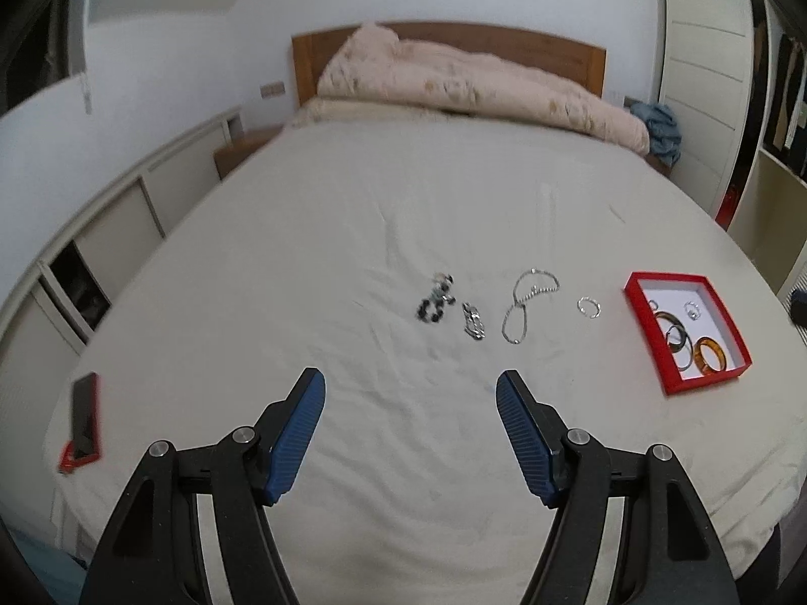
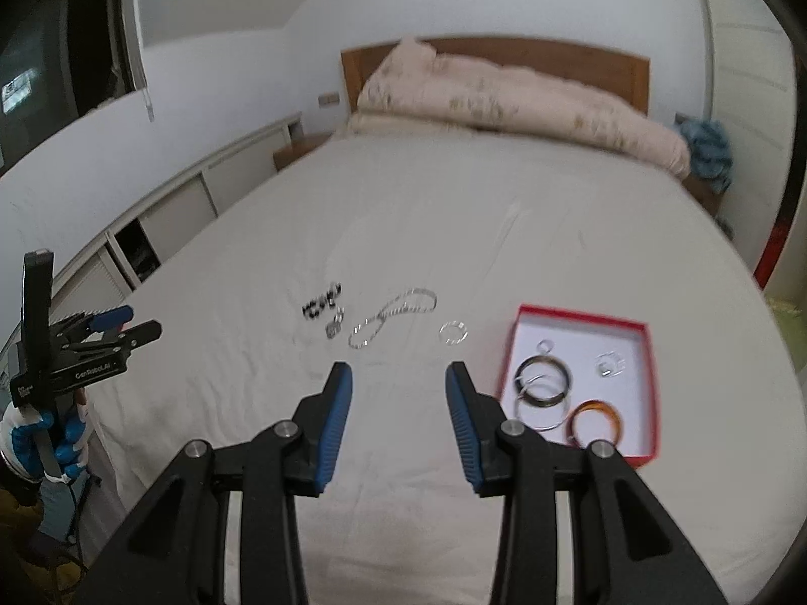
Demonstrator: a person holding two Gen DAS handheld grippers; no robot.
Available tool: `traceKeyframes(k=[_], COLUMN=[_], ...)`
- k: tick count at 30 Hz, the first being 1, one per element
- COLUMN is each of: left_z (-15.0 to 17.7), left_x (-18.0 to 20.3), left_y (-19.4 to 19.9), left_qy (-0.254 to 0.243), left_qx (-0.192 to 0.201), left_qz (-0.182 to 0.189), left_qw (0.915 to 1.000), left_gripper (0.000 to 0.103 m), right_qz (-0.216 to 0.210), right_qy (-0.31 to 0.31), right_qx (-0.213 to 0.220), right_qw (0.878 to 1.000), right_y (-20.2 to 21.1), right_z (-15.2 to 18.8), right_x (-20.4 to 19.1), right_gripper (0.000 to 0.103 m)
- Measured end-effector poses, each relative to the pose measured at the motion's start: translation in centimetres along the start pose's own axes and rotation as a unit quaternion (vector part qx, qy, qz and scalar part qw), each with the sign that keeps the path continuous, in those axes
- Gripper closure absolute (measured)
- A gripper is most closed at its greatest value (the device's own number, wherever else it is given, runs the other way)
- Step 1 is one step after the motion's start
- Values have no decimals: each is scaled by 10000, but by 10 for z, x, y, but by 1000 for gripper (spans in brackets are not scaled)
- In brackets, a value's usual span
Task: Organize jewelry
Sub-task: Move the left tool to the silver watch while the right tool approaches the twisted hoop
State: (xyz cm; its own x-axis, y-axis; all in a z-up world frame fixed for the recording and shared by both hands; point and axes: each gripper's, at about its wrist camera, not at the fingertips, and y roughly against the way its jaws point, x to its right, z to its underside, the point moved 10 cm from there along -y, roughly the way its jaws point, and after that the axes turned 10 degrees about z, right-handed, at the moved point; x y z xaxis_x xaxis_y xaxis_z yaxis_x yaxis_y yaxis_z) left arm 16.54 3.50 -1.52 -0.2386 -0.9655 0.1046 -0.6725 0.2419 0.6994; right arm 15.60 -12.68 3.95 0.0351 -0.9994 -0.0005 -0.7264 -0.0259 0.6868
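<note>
Jewelry lay loose on the bed sheet [image 1: 403, 191]: beaded bracelet [image 1: 436, 297], silver chain [image 1: 527, 305], perhaps a ring [image 1: 589, 306]. Left gripper [image 1: 411, 388] gaped wide, empty. Right gripper [image 2: 398, 378] stood partly open, empty, beside the red box [image 2: 650, 378].

Both cameras sit on hand-held grippers at the foot of the bed [image 1: 403, 191], raised above the mattress and tilted down toward the headboard [image 1: 555, 45]. The left wrist view looks from further left, with the red tray [image 1: 636, 286] far to its right; the right wrist view stands nearer the tray [image 2: 580, 315] and catches the left gripper [image 2: 121, 325] at its left edge. Both share the sheet, the scattered jewelry [image 1: 524, 305] and the bedding.
</note>
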Motion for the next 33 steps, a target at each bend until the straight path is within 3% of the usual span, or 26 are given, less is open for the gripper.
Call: traceKeyframes(k=[9,18,26,33], left_z=[2,-1,0,-5], left_x=[21,19,19,20], left_y=[-125,-219,-258,-266], left_qy=[42,39,-58,-105], left_qx=[-694,-1075,-1193,-1110], left_qz=[400,495,563,634], left_qw=[9968,9930,9912,9917], left_gripper=[36,41,47,49], right_qz=[-191,-110,154,302], right_qy=[-250,-688,-926,-971], right_qx=[-838,-1304,-1461,-1605], right_qw=[9960,9890,9848,9818], right_y=[-130,-228,-275,-302], right_z=[16,22,21,21], right_x=[-5,4,19,22], right_gripper=[66,66,66,66])
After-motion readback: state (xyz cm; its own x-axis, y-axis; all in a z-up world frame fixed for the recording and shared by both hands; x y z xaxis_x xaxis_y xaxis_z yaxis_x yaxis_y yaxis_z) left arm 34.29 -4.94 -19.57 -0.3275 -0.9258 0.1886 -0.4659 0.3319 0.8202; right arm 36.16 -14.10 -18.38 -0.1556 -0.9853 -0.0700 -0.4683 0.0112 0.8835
